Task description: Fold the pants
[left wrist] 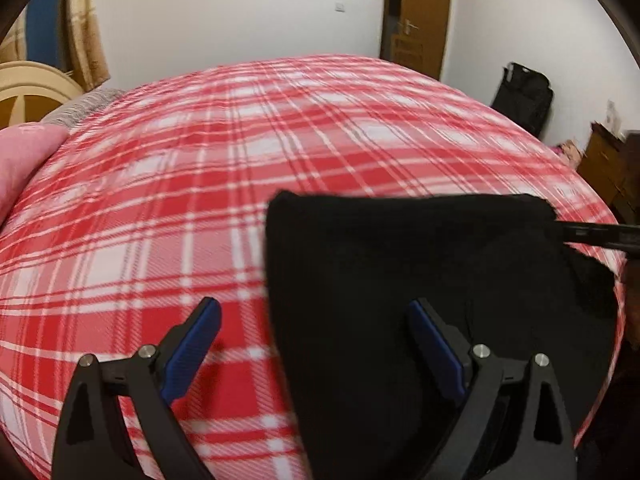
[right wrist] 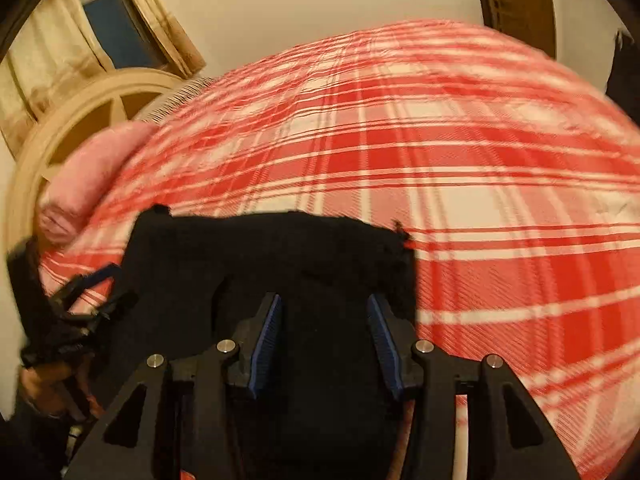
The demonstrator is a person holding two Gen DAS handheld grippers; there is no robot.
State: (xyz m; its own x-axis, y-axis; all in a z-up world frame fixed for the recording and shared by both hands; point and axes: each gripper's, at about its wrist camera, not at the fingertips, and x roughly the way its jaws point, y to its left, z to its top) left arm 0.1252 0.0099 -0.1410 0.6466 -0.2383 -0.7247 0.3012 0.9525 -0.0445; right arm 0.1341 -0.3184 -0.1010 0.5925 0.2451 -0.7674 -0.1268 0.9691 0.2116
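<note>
Black folded fabric pants (left wrist: 420,280) are laid on the red-and-white plaid bedspread (left wrist: 180,200). The left gripper (left wrist: 314,344) is held wide apart at their edge; the right gripper (right wrist: 326,336) is parted above them, nothing clamped.

Your black pants (left wrist: 420,280) run off the left wrist view's bottom edge, so you cannot see their near end. At 3 o'clock the right gripper (left wrist: 600,236) is cut off, fingers unseen. In the right wrist view the plaid bedspread (right wrist: 500,200) smears, and the left gripper (right wrist: 86,292) at 9 o'clock blurs.
</note>
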